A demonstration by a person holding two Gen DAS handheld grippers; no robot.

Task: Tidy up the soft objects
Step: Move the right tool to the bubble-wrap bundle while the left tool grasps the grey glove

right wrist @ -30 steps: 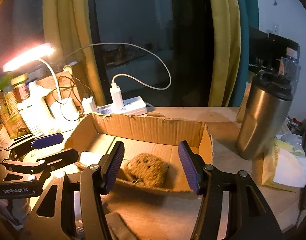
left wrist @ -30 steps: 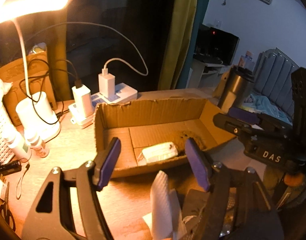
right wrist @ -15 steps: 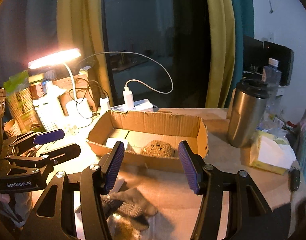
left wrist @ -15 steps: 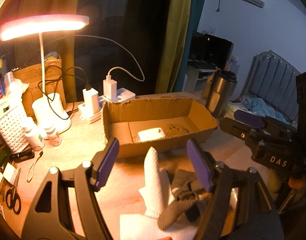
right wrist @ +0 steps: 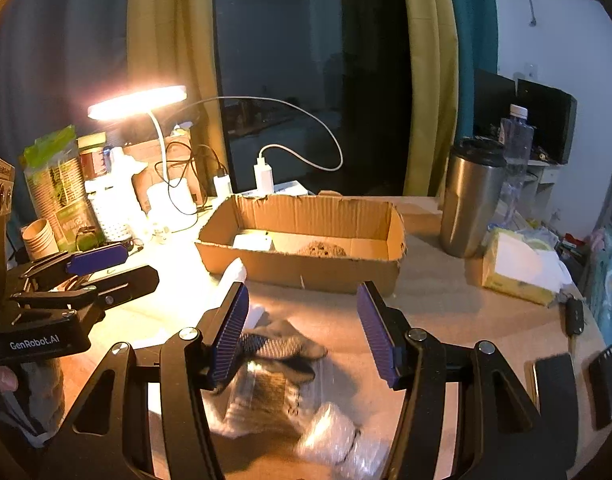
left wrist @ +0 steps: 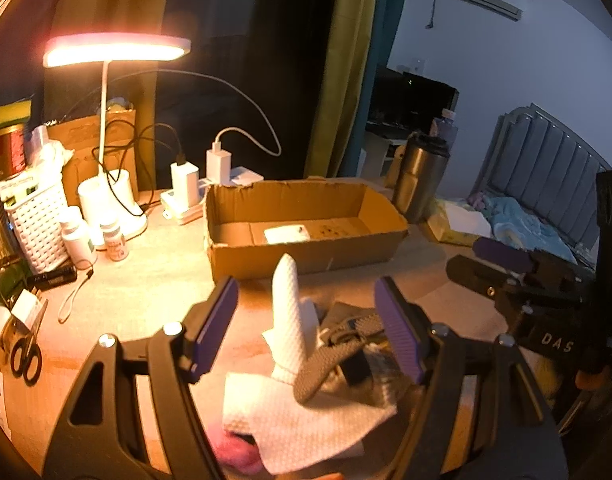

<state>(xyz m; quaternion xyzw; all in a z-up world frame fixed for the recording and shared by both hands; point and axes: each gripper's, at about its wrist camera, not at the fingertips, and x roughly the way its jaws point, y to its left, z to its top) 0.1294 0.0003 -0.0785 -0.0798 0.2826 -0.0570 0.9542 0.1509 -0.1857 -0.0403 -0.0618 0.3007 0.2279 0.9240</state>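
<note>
A lit desk lamp (left wrist: 116,49) throws warm orange light over the left of the tabletop (left wrist: 146,280), its head blown out with glare. The right side and the window stay dim and bluish. Fisheye bending curves the edges into dark corners. Nearest items in the right wrist view smear with blur.

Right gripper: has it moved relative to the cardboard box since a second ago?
Yes. The right gripper has pulled back from the cardboard box: earlier its fingers framed the box's inside, now the whole box sits beyond them and they stand over the dark glove.
</note>
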